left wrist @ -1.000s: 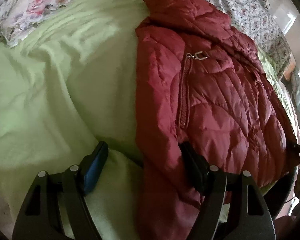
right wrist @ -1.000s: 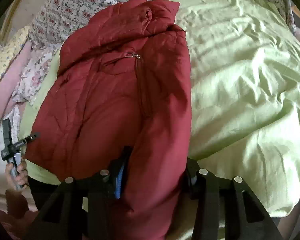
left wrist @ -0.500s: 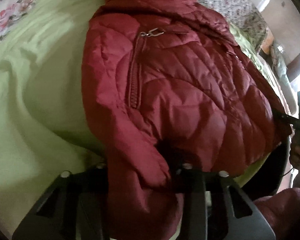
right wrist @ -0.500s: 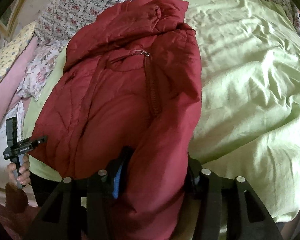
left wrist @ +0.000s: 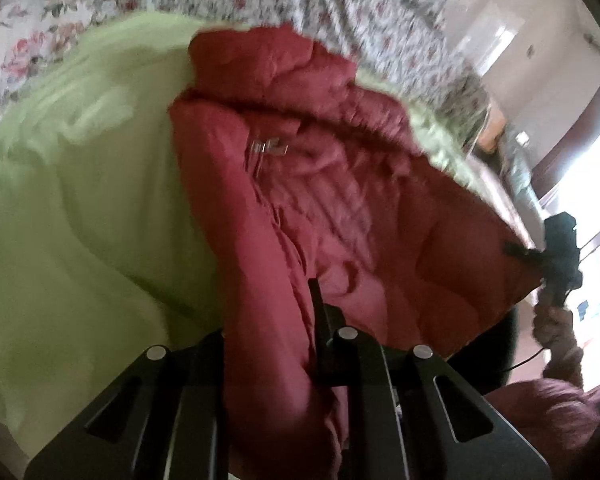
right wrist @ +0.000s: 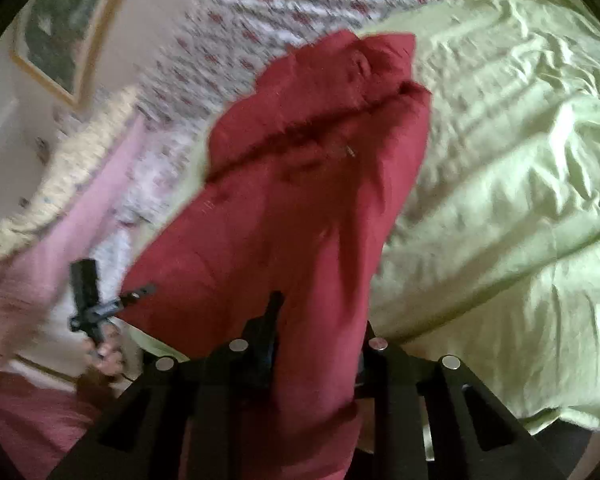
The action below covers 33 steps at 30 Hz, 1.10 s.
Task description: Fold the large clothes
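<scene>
Jacket [left wrist: 340, 208], dark red quilted, on green sheet [left wrist: 72, 216] atop bed, long axis running from near hem edge away toward collar [left wrist: 260, 60] by floral bedding [left wrist: 340, 4]. Near end lifted off sheet, far end w/ collar lying on it. Zip pull [left wrist: 266, 148] abt mid-chest, below collar. Left claw [left wrist: 268, 328] clamped fully on hem fold at jacket's left side; right claw [right wrist: 320, 336] at jacket's right side, jaws closing w/ red fabric pinched between. Both claws at same near end, roughly level across jacket's short axis, neither nearer collar. Fold direction, as judged: straight away along long axis, hem toward collar, both hands together. Frames blurred, so exact bite on hem hard to tell.
</scene>
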Each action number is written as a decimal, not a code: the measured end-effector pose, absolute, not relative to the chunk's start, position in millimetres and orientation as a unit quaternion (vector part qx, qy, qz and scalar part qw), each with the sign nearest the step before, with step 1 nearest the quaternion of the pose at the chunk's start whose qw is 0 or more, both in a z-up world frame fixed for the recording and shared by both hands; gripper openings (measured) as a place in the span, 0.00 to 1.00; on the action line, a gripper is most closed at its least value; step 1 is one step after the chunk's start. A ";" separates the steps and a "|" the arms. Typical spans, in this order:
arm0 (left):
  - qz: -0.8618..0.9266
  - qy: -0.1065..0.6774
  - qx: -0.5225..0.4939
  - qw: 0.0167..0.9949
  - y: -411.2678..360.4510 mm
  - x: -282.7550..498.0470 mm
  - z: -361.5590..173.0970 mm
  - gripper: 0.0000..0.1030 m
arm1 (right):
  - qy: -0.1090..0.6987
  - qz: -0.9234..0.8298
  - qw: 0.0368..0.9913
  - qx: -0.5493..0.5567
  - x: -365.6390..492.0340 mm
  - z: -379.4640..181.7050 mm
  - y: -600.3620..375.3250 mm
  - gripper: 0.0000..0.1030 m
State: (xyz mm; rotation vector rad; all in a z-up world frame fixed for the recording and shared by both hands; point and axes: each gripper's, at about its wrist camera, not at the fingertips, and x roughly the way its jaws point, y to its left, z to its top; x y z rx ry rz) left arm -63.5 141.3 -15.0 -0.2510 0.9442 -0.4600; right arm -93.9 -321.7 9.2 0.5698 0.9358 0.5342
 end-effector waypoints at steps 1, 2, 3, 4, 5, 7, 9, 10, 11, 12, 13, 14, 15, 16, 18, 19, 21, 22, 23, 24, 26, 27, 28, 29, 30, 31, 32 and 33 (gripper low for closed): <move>-0.219 0.441 -0.125 0.861 146.2 -62.7 -7.5 0.12 | 0.431 0.256 0.821 0.274 -93.2 13.1 -323.7 0.21; -0.218 0.431 -0.131 0.866 151.2 -61.2 0.7 0.12 | 0.420 0.262 0.822 0.282 -91.8 17.7 -327.1 0.21; -0.217 0.421 -0.137 0.870 155.0 -57.7 8.5 0.12 | 0.408 0.266 0.824 0.289 -89.2 22.5 -330.5 0.21; -0.215 0.414 -0.141 0.873 155.3 -53.6 14.3 0.12 | 0.401 0.267 0.826 0.292 -86.4 26.0 -332.7 0.21; -0.213 0.404 -0.145 0.878 157.4 -48.3 22.3 0.12 | 0.391 0.267 0.830 0.294 -81.4 31.2 -335.4 0.20; -0.213 0.389 -0.151 0.884 154.2 -37.9 30.1 0.12 | 0.375 0.266 0.838 0.295 -72.4 38.7 -337.9 0.20; -0.210 0.373 -0.156 0.890 152.4 -25.4 39.8 0.12 | 0.357 0.265 0.844 0.301 -61.6 44.9 -341.5 0.20; -0.209 0.366 -0.161 0.892 150.4 -19.2 43.8 0.12 | 0.350 0.263 0.846 0.304 -55.6 47.6 -343.2 0.20; -0.208 0.362 -0.164 0.894 149.0 -16.2 46.9 0.12 | 0.342 0.259 0.850 0.306 -50.1 50.1 -344.7 0.20; -0.204 0.357 -0.166 0.896 146.9 -10.3 50.1 0.12 | 0.335 0.254 0.853 0.309 -44.1 52.5 -346.0 0.20; -0.200 0.354 -0.166 0.899 145.7 -5.6 52.8 0.12 | 0.330 0.251 0.855 0.312 -40.0 54.6 -347.8 0.20; -0.194 0.351 -0.167 0.901 144.0 1.1 55.9 0.12 | 0.325 0.246 0.858 0.312 -35.3 56.8 -348.6 0.20; -0.188 0.349 -0.171 0.902 143.5 8.6 58.1 0.12 | 0.316 0.236 0.864 0.312 -26.4 60.3 -349.7 0.20; -0.183 0.348 -0.174 0.903 143.1 15.7 59.4 0.12 | 0.313 0.231 0.866 0.314 -21.3 60.9 -350.9 0.20; -0.170 0.348 -0.184 0.903 143.8 32.4 61.7 0.13 | 0.302 0.212 0.872 0.321 -3.0 64.2 -353.3 0.20; -0.164 0.348 -0.188 0.903 144.1 38.0 62.2 0.13 | 0.299 0.201 0.876 0.319 4.8 65.2 -354.7 0.20; -0.153 0.347 -0.194 0.905 142.0 55.5 64.7 0.13 | 0.294 0.185 0.882 0.319 18.5 67.0 -356.7 0.20; -0.149 0.346 -0.195 0.906 140.8 61.9 64.9 0.13 | 0.291 0.179 0.882 0.324 26.9 67.2 -357.5 0.20; -0.145 0.346 -0.195 0.906 139.2 69.6 65.3 0.13 | 0.290 0.171 0.883 0.328 35.7 67.4 -358.8 0.20; -0.140 0.347 -0.195 0.906 137.6 77.2 65.6 0.13 | 0.290 0.164 0.883 0.331 43.7 67.3 -358.9 0.20; -0.130 0.350 -0.190 0.908 133.9 92.3 66.4 0.13 | 0.290 0.155 0.883 0.335 57.0 66.4 -359.3 0.21; -0.126 0.352 -0.190 0.908 133.1 97.8 66.0 0.13 | 0.291 0.150 0.883 0.338 63.5 65.8 -359.2 0.21; -0.123 0.354 -0.190 0.907 132.3 103.0 65.4 0.13 | 0.291 0.145 0.882 0.341 69.2 64.3 -359.7 0.21; -0.119 0.358 -0.190 0.906 131.3 110.3 64.5 0.13 | 0.292 0.143 0.881 0.343 72.3 62.6 -359.9 0.21; -0.115 0.360 -0.192 0.906 130.9 117.2 63.1 0.14 | 0.294 0.139 0.880 0.347 80.3 60.1 -360.2 0.22; -0.111 0.362 -0.194 0.905 130.2 125.9 60.9 0.14 | 0.294 0.136 0.880 0.348 85.9 58.0 -360.8 0.22; -0.106 0.365 -0.192 0.905 129.1 132.4 59.2 0.14 | 0.295 0.132 0.880 0.348 91.1 55.7 -361.0 0.22; -0.099 0.369 -0.190 0.904 127.7 141.3 56.0 0.14 | 0.297 0.127 0.880 0.348 96.7 53.2 -361.5 0.23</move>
